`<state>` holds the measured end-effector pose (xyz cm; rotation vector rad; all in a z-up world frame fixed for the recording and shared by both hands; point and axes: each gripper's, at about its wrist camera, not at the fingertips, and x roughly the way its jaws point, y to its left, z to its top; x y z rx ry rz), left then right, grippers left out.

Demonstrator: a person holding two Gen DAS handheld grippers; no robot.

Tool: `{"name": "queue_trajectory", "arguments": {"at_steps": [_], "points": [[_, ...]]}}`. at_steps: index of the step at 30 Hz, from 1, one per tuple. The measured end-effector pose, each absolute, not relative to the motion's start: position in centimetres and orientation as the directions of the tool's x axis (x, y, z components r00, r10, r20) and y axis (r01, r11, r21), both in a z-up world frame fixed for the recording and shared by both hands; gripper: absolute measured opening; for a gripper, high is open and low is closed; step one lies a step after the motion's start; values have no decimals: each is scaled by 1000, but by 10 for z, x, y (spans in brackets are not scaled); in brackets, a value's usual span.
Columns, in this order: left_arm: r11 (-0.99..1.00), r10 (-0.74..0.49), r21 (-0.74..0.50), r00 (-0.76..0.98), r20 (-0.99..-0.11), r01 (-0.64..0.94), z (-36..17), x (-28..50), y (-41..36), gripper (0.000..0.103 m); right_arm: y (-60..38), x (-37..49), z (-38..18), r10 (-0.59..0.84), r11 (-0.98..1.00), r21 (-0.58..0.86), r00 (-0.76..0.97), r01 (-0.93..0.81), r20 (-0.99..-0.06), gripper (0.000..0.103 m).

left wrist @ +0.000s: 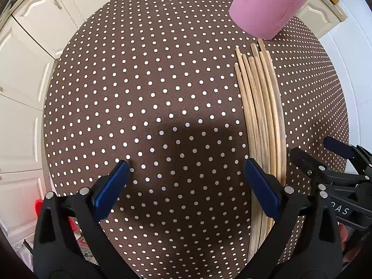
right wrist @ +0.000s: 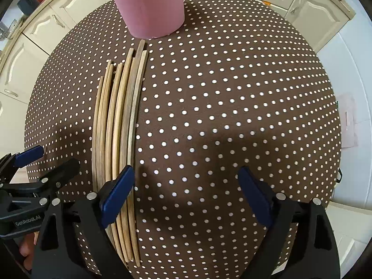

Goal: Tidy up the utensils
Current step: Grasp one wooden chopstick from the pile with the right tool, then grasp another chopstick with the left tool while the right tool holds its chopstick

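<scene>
You are in a home kitchen: cream panelled cabinets (left wrist: 46, 11) ring the polka-dot-clothed table (left wrist: 162, 93).

My left gripper (left wrist: 186, 186) is black plastic, two angular arms ending in flat blue pads (left wrist: 111, 190), with round silver pins at the pivots. My right gripper (right wrist: 188, 190) is built the same way: black arms, blue pads (right wrist: 117, 197), silver pins. White lettering runs along each black body ("GenRobot.AI" on the left one, read from the right camera; the other shows only a few letters).
</scene>
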<state>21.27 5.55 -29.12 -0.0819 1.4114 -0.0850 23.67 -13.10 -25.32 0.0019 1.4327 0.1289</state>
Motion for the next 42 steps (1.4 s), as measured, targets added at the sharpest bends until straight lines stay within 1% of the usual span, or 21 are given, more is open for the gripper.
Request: {"name": "queue_trajectory", "arguments": {"at_steps": [5,7,12,15,19,21,22,23,24,25,26,27,28,29,32,35,38,42], "points": [[992,-122,-123,144,-982,0,-299,217,61,97,-129,249,-269,99,991,87,113,-102,-989,84],[992,-125,-126,141,-982,-2,-307,230,71,97,-122,246,-262,76,993,65,112,-100,-991,83],[989,-143,-146,143,-979,-16,-290,234,94,97,-112,245,-260,85,993,76,103,-86,-991,83],[989,-143,-146,144,-979,-16,-290,235,101,97,-111,250,-260,56,993,45,97,-107,-994,83],[990,-136,-138,136,-981,-10,-292,237,107,97,-105,250,-265,54,994,44,99,-99,-994,83],[991,-134,-136,137,-981,-2,-294,237,108,97,-99,258,-270,20,993,9,101,-114,-995,76],[991,-135,-136,134,-982,1,-296,238,107,97,-96,259,-270,2,991,-13,111,-133,-994,71],[991,-133,-134,129,-983,4,-297,238,107,97,-89,259,-272,10,990,-7,116,-143,-993,63],[992,-127,-127,127,-984,9,-298,239,107,97,-87,260,-272,13,989,-5,121,-149,-993,59],[992,-126,-125,129,-984,13,-308,236,101,97,-86,259,-271,10,989,-9,126,-149,-992,50],[991,-131,-130,131,-983,14,-308,236,100,97,-86,261,-271,12,990,-7,131,-144,-991,43],[991,-136,-136,131,-982,12,-306,237,98,97,-86,262,-271,11,990,-8,133,-140,-991,40],[990,-143,-143,130,-981,8,-307,238,98,97,-84,262,-270,7,991,-11,135,-136,-991,34],[989,-147,-148,130,-980,5,-307,239,96,97,-88,263,-268,4,991,-14,140,-131,-990,25],[988,-153,-153,129,-980,12,-311,241,90,97,-100,267,-270,17,995,2,149,-96,-989,12],[989,-146,-144,127,-981,23,-313,242,76,97,-113,269,-273,63,997,55,150,-56,-987,6],[996,-92,-90,114,-989,22,-318,244,65,97,-127,271,-276,95,995,92,144,-33,-985,5],[999,-45,-45,102,-994,-1,-329,246,55,97,-141,279,-280,113,993,108,138,-47,-984,5]]}}
